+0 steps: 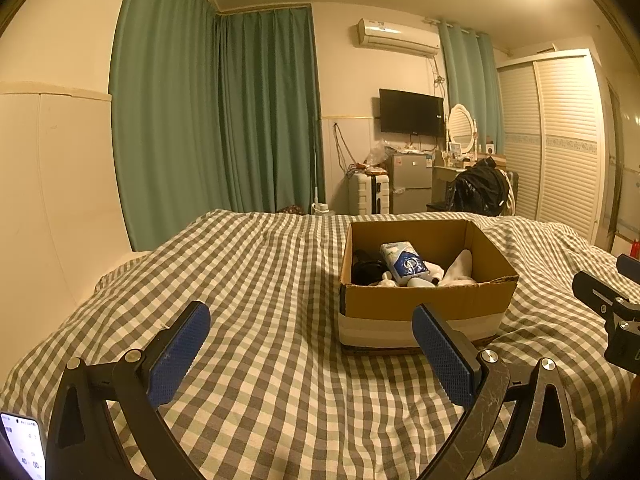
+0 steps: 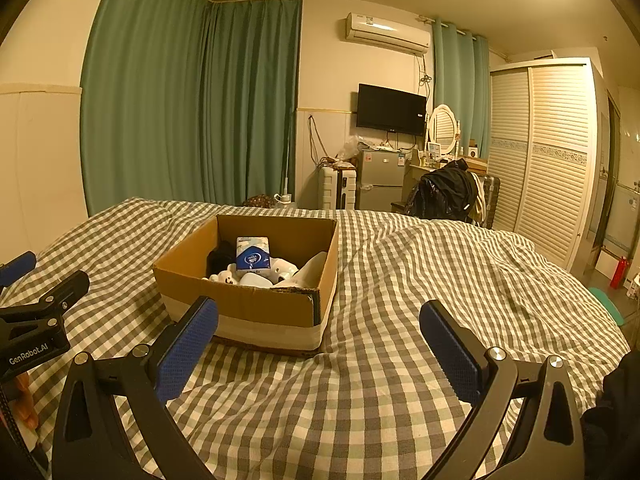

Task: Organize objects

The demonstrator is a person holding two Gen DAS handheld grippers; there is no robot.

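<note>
Bedroom scene, viewed along both hand-held grippers, described from left to right. At far left hang green curtains (image 1: 216, 112); a phone screen (image 1: 22, 446) shows at the lower left corner of the left wrist view. The left gripper (image 1: 312, 344) hovers over the grey-and-white checked bedspread (image 1: 260, 280) with its blue-padded fingers (image 1: 180, 354) spread wide apart and nothing between them. Ahead and to its right, an open cardboard box (image 1: 424, 300) rests on the bedspread, its lower wall wrapped in a pale band. Inside lie a blue-and-white tissue pack (image 1: 404, 261), a black item (image 1: 366, 268) at the left side, and several white items (image 1: 460, 270) at the right; what these are cannot be told. In the right wrist view the same box (image 2: 248, 304) lies ahead and to the left, the tissue pack (image 2: 253, 254) standing near its middle. The right gripper (image 2: 320, 340) is likewise wide open and empty, above bare bedspread just right of the box. Against the far wall stand a white suitcase (image 2: 338, 188), a small grey refrigerator (image 2: 380, 180), a wall-mounted television (image 2: 391, 109) beneath an air conditioner (image 2: 386, 34), an oval mirror (image 2: 443, 128), and a chair draped with dark clothing (image 2: 446, 192). A louvred white wardrobe (image 2: 548, 152) closes the right side.
</note>
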